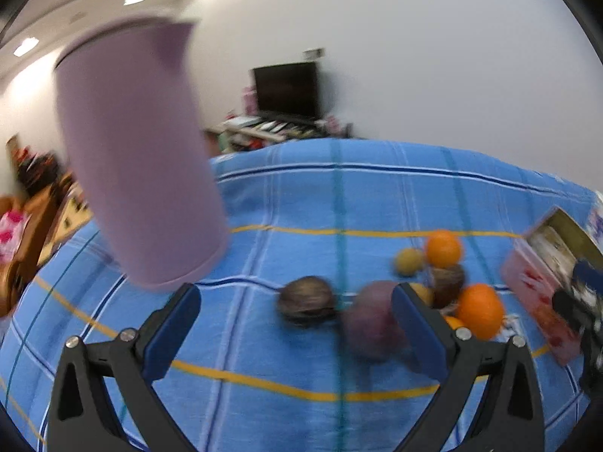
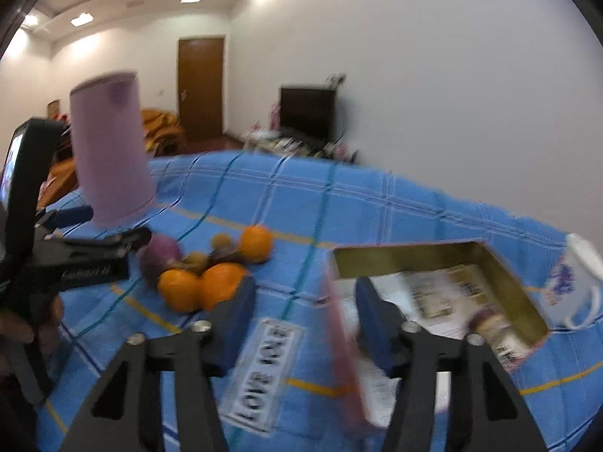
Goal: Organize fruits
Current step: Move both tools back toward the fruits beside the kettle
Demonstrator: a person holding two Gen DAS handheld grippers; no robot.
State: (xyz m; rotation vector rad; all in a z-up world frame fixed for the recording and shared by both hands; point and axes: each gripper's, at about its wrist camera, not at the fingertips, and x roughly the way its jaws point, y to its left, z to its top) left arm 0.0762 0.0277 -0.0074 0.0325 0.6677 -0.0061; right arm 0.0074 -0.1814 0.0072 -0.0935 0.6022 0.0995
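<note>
Fruit lies clustered on the blue checked cloth (image 1: pixel 286 196): two oranges (image 1: pixel 480 310) (image 1: pixel 443 248), a brown fruit (image 1: pixel 305 299), a dark purple fruit (image 1: pixel 371 324) and a small yellowish one (image 1: pixel 409 261). My left gripper (image 1: pixel 296 297) is open wide, with the brown and purple fruits ahead between its fingers; nothing is gripped. In the right wrist view the oranges (image 2: pixel 222 282) lie left of my right gripper (image 2: pixel 305 297). It is open, straddling the near left wall of an open red box (image 2: pixel 339 339) without pressing it.
A tall lilac cup (image 1: pixel 139 150) stands at the back left of the cloth. The box holds papers and a small jar (image 2: pixel 490 324). A white mug (image 2: pixel 576 282) stands right of it. A printed card (image 2: pixel 264 369) lies under my right gripper. A hand (image 2: pixel 19 324) is at far left.
</note>
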